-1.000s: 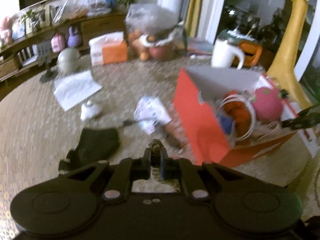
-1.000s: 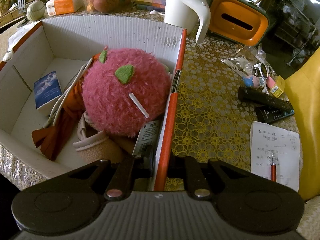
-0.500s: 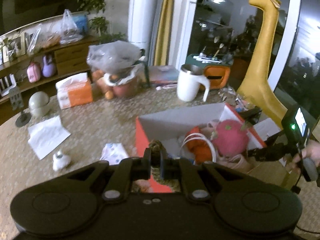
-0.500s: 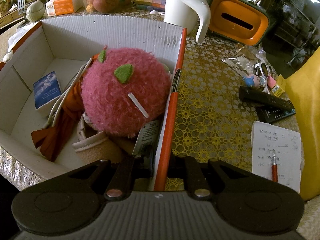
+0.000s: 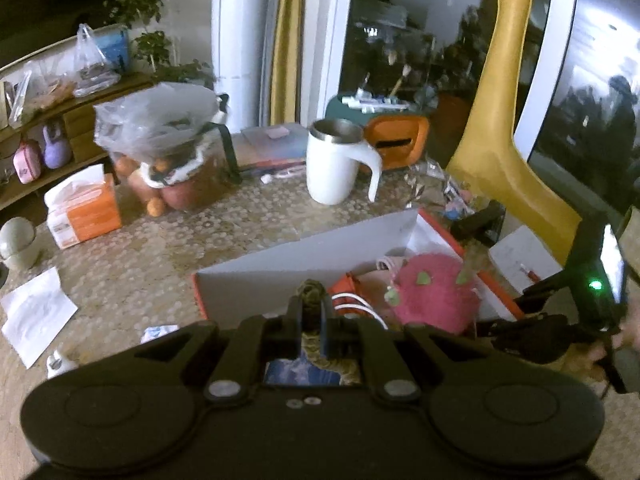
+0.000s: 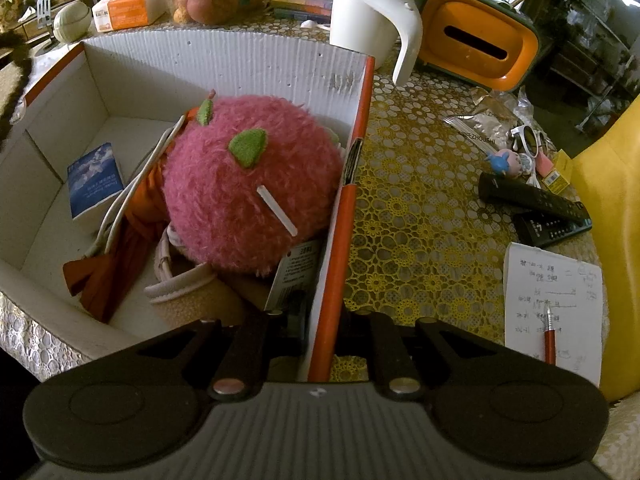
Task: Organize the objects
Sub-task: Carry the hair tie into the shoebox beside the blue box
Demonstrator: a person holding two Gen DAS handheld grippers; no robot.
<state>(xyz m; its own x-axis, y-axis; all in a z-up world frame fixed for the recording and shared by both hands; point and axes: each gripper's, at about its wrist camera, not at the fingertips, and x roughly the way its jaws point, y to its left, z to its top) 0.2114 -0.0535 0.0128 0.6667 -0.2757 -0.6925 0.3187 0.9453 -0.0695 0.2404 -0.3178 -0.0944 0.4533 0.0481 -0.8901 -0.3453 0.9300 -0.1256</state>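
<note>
Orange box (image 6: 340, 236) sits on the lace-covered table (image 6: 420, 216) w/ a fuzzy pink plush (image 6: 248, 180), blue booklet (image 6: 94, 180) and orange cloth (image 6: 116, 256) inside. Right gripper (image 6: 320, 320) is clamped on the box's near right wall, one finger in, one out. Left gripper (image 5: 310, 312) is above the box, pinched tight on a small brownish thing (image 5: 310, 292), can't tell what tbh; white mug (image 5: 334, 164) stands well behind the box.
</note>
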